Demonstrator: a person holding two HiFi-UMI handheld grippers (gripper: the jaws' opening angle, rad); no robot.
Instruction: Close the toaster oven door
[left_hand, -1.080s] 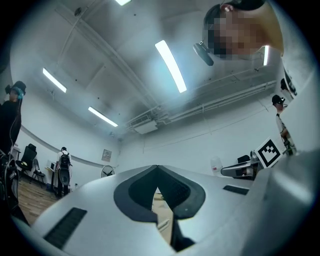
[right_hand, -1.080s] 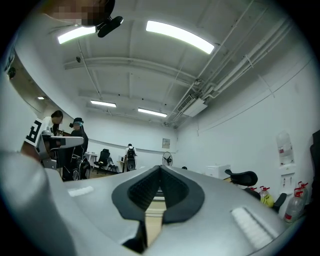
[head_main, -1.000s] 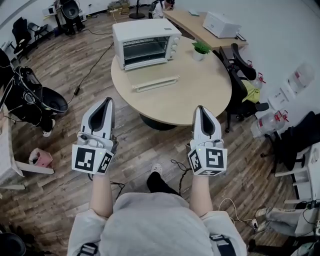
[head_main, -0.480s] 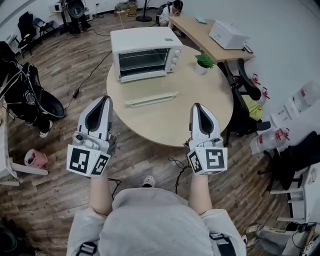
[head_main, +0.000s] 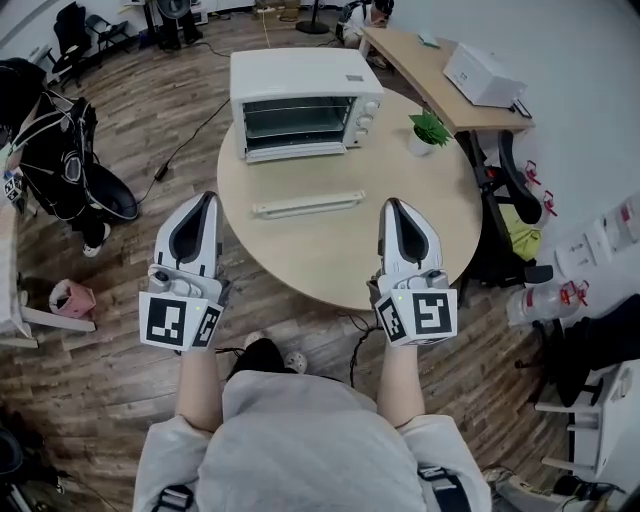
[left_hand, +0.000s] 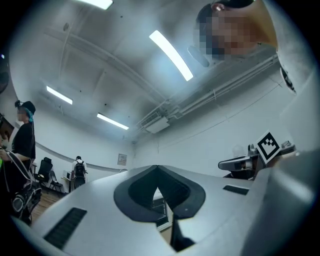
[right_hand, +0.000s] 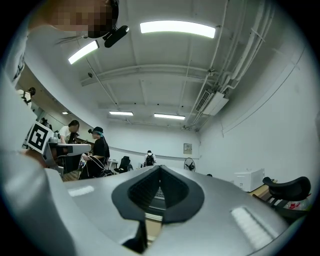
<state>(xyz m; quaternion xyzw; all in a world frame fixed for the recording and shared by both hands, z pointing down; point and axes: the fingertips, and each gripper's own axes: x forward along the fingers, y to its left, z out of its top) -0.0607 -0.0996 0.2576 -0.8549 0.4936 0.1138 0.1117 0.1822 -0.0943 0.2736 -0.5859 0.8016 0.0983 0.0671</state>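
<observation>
A white toaster oven (head_main: 305, 100) stands at the far side of a round wooden table (head_main: 420, 215). Its glass door hangs open and lies flat toward me, with the long white handle (head_main: 307, 206) nearest me. My left gripper (head_main: 207, 198) is held off the table's left edge, jaws together and empty. My right gripper (head_main: 393, 204) is over the table's near edge, right of the handle, also shut and empty. Both point toward the oven, clear of the door. In the left gripper view the gripper (left_hand: 158, 168) tilts up toward the ceiling; the right gripper (right_hand: 160, 168) does the same.
A small potted plant (head_main: 428, 130) sits right of the oven. Behind it is a desk with a white printer (head_main: 483, 75), and an office chair (head_main: 512, 190) stands by the table's right side. Black bags (head_main: 60, 150) lie on the wooden floor at left. People stand in the far room.
Both grippers have advanced toward the table. The oven and its open door now sit lower and nearer in the head view. The jaws stayed together.
</observation>
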